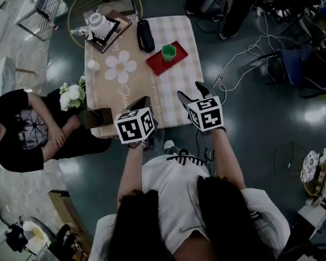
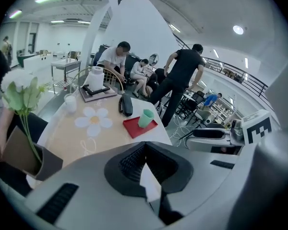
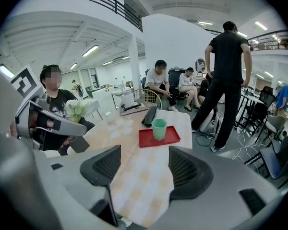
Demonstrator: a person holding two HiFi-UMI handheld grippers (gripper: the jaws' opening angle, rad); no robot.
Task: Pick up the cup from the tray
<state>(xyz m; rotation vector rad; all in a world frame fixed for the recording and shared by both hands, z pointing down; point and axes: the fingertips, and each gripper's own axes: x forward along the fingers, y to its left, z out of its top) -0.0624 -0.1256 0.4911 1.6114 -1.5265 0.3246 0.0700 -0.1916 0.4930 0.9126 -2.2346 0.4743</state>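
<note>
A green cup (image 1: pixel 168 52) stands upright on a red tray (image 1: pixel 157 64) at the far right of the checked tablecloth. Both grippers hover over the table's near edge, well short of the tray. My left gripper (image 1: pixel 143 103) has its jaws closed together with nothing in them, and in the left gripper view (image 2: pixel 145 169) the cup (image 2: pixel 145 118) sits ahead and slightly right on the tray (image 2: pixel 134 127). My right gripper (image 1: pixel 191 93) is open and empty. Between its jaws (image 3: pixel 141 169) the tablecloth shows, with the cup (image 3: pixel 159 129) straight ahead.
A black pouch (image 1: pixel 145 35) lies just left of the tray. Farther left are a white jug on a dark board (image 1: pixel 98 23), a small white cup (image 1: pixel 92 65) and flowers in a brown box (image 1: pixel 73 95). A seated person (image 1: pixel 22 129) is at the table's left; cables (image 1: pixel 250 53) cross the floor at right.
</note>
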